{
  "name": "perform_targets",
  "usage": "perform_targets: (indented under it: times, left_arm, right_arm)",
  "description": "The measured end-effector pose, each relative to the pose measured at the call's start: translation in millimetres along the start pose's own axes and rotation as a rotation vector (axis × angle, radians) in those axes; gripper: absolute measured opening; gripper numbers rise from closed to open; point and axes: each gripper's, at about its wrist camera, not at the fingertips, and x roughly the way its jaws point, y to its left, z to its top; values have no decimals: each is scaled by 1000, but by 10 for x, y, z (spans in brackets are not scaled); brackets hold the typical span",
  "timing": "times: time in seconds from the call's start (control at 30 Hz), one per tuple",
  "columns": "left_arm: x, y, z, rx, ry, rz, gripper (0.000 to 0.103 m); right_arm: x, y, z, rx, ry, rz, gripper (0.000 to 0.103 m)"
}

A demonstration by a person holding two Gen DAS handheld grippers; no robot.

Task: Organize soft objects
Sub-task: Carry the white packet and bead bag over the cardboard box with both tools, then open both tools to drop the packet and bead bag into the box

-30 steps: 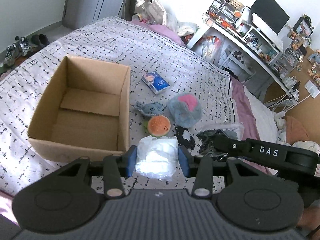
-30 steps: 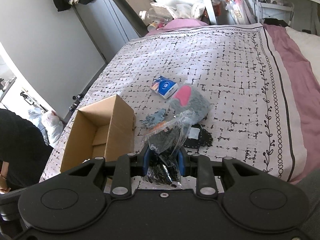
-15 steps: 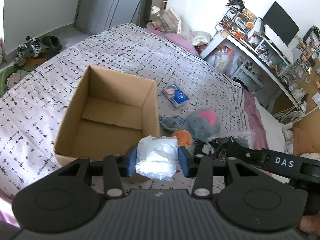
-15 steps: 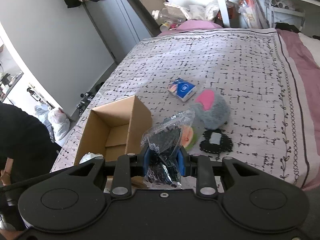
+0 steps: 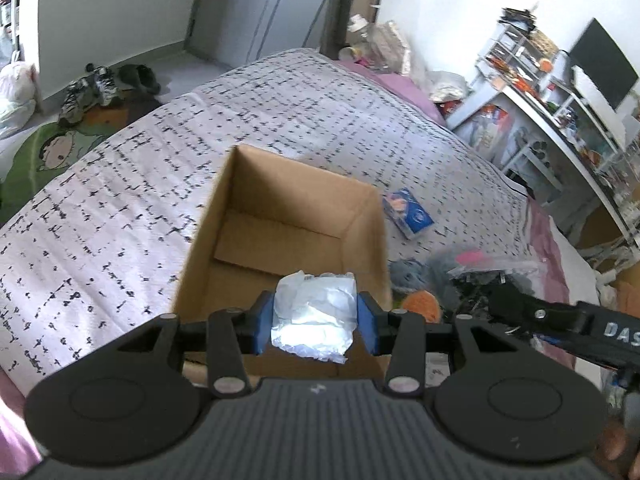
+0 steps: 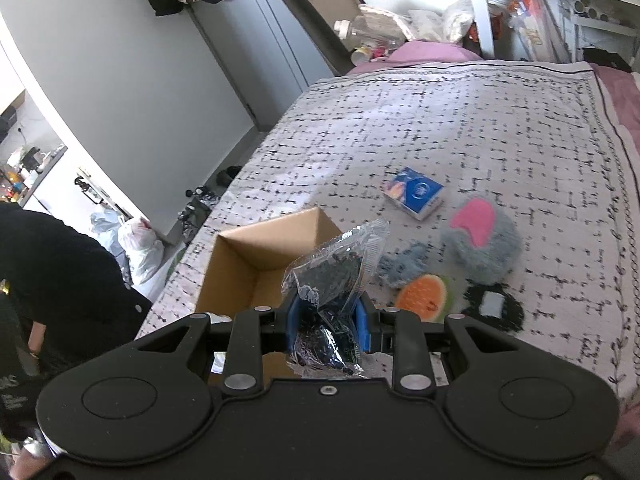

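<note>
My left gripper (image 5: pixel 316 322) is shut on a white crinkly plastic packet (image 5: pixel 314 316) and holds it over the near edge of the open cardboard box (image 5: pixel 256 208). My right gripper (image 6: pixel 327 322) is shut on a clear bag of dark stuff (image 6: pixel 334 276), beside the box's (image 6: pixel 256 256) right wall. On the bed lie a grey and pink plush (image 6: pixel 482 240), a small grey-blue plush (image 6: pixel 404 266), a watermelon-slice toy (image 6: pixel 424 298), a black doily-like piece (image 6: pixel 494 308) and a blue tissue pack (image 6: pixel 414 192).
The patterned bedspread (image 5: pixel 120 184) covers the bed. The box inside looks bare. A cluttered white desk and shelves (image 5: pixel 560 108) stand to the right. Shoes (image 5: pixel 104 84) lie on the floor at the left. A person in black (image 6: pixel 48 288) stands left of the bed.
Both grippers have moved left toward the box with their loads. The white packet now hangs over the box's near edge; the bag is beside the box.
</note>
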Motion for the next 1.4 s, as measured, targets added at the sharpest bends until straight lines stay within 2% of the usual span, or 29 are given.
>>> perform_targets:
  times: [0.3,0.67,0.7,0.9,1.1,1.2,1.27,1.4]
  left_arm:
    - [173,232,-8,-43,30,65,44]
    - [336,281,-49,-10,60,161,44]
    - [338,279,-44,-7,62,167,48]
    - [284,292,-7,-23,62,157,48]
    - [143,286,60,-44,27,150,49]
    - [116,278,75,-41,30,160,50]
    - [92,280,86,-45,32,174,50]
    - [27,267,107,-58,16,183,59]
  right_arm:
    - [267,191,41,-26,40,46,28]
    - [513,345,-17,-45,89,72,28]
    - [526,351,-23,-47,93,70,28]
    - [594,395,-46,-68,114,67,28]
    - [668,423,-70,-55,139,80,29]
    - [681,432,-77,-37,152,98,35]
    - [648,397,-65,-9,154,99,57]
    - [458,352,-38,-26,109,87,59]
